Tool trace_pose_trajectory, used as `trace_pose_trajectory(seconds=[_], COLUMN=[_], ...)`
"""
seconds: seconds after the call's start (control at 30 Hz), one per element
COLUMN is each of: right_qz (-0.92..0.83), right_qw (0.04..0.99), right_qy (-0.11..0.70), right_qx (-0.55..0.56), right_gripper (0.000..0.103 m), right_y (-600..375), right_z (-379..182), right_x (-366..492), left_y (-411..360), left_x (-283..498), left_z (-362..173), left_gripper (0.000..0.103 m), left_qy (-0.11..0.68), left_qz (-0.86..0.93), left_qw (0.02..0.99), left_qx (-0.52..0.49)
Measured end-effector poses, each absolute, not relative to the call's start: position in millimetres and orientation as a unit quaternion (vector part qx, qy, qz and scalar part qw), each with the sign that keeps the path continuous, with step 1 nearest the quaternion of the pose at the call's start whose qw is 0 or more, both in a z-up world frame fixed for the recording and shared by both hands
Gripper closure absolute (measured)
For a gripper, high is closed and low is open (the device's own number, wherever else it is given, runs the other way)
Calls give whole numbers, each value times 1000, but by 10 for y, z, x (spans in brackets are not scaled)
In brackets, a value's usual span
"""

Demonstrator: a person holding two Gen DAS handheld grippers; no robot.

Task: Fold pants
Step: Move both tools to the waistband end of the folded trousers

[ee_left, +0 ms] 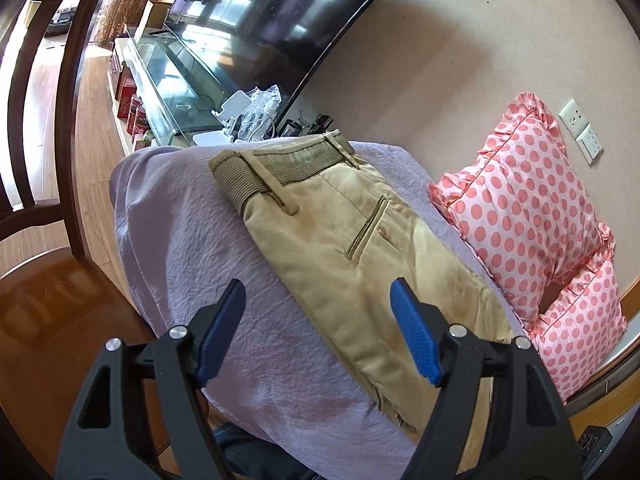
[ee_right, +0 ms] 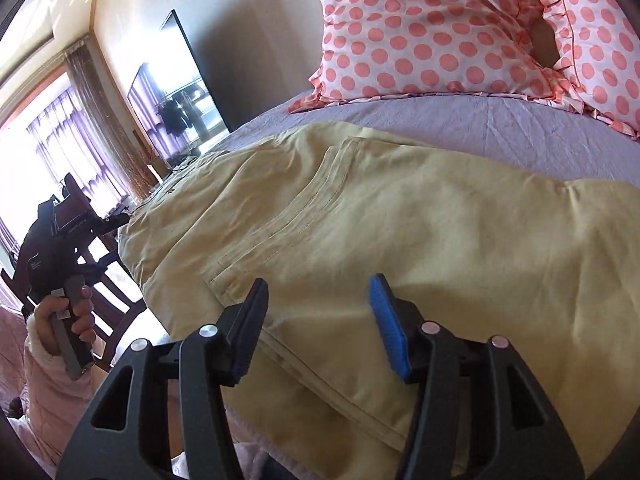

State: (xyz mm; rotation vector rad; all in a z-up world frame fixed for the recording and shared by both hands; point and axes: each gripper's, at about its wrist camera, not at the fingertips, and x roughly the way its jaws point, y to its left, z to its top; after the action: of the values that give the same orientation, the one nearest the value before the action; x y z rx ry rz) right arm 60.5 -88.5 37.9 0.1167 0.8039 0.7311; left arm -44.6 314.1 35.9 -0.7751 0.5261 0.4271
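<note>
Khaki pants [ee_left: 344, 248] lie flat on a lilac bed cover [ee_left: 188, 240], waistband [ee_left: 276, 164] at the far end, a back pocket facing up. My left gripper [ee_left: 318, 300] is open and empty, hovering above the near part of the pants and the cover. In the right wrist view the pants [ee_right: 360, 216] fill the middle, with the legs laid one over the other. My right gripper [ee_right: 318, 292] is open and empty just above the leg fabric near the bed's front edge. The left gripper [ee_right: 116, 220] shows there too, held by a hand at the far left.
Two pink polka-dot pillows [ee_left: 532, 216] lean on the wall beside the pants, seen also in the right wrist view [ee_right: 432, 28]. A TV [ee_left: 280, 4] and a glass stand [ee_left: 176, 80] sit beyond the bed's end. A dark wooden chair [ee_left: 36, 184] stands to the left.
</note>
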Motion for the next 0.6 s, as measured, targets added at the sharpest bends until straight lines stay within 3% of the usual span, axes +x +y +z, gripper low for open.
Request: trace_pose_trajectory(seconds=[0.6], right_qz=[367], right_qw=[850], right_qy=[372], right_qx=[70], right_gripper=[38], right_y=[-911], right_z=[353], right_x=[586], left_y=[3100], left_x=[-61], left_z=[455], left_gripper=[26], left_qy=[292], left_qz=[204], left_qw=[861], left_qx=[-363])
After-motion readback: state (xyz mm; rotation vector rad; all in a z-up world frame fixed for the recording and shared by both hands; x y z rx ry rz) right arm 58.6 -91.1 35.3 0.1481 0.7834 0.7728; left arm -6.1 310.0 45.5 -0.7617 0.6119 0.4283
